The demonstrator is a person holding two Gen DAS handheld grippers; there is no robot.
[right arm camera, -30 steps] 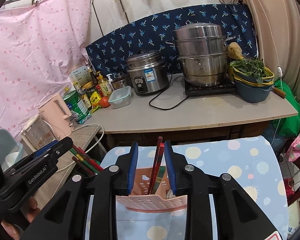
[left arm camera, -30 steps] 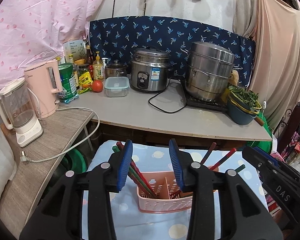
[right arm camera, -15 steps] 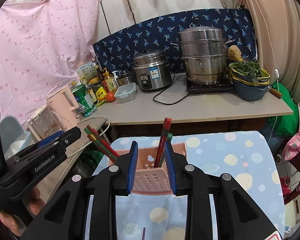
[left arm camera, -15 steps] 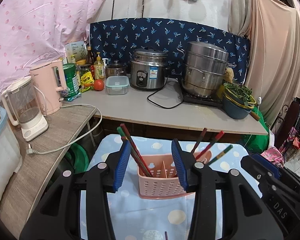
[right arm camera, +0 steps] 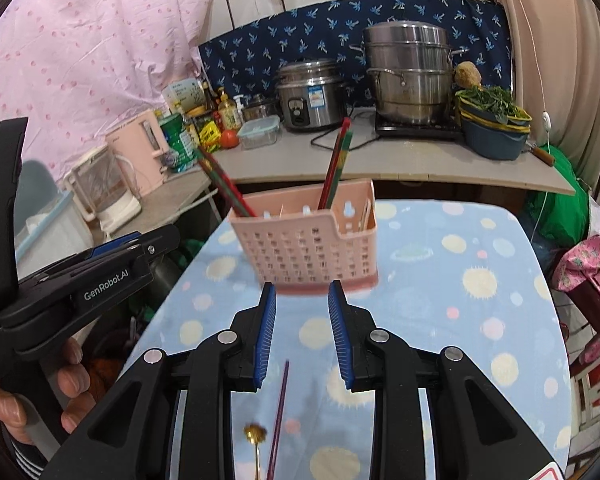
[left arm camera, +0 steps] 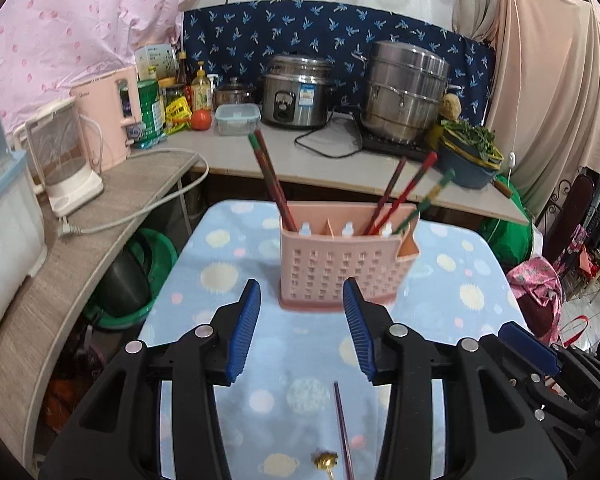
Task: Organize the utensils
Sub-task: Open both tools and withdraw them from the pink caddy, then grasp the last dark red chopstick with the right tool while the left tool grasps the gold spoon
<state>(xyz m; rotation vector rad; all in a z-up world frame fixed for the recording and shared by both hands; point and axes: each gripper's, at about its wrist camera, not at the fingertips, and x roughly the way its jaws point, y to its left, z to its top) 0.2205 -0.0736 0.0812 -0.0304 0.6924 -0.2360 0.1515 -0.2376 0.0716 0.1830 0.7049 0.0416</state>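
I hold my left gripper and right gripper level above the table, both spread and empty. The caddy with chopsticks stands just ahead of them; one chopstick and a spoon lie beneath.

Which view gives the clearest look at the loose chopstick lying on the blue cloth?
The left wrist view: the loose chopstick shows as a long dark-red stick running from between the open left claw to the bottom edge. In the right wrist view it appears thinner and blurrier, below the open right claw.
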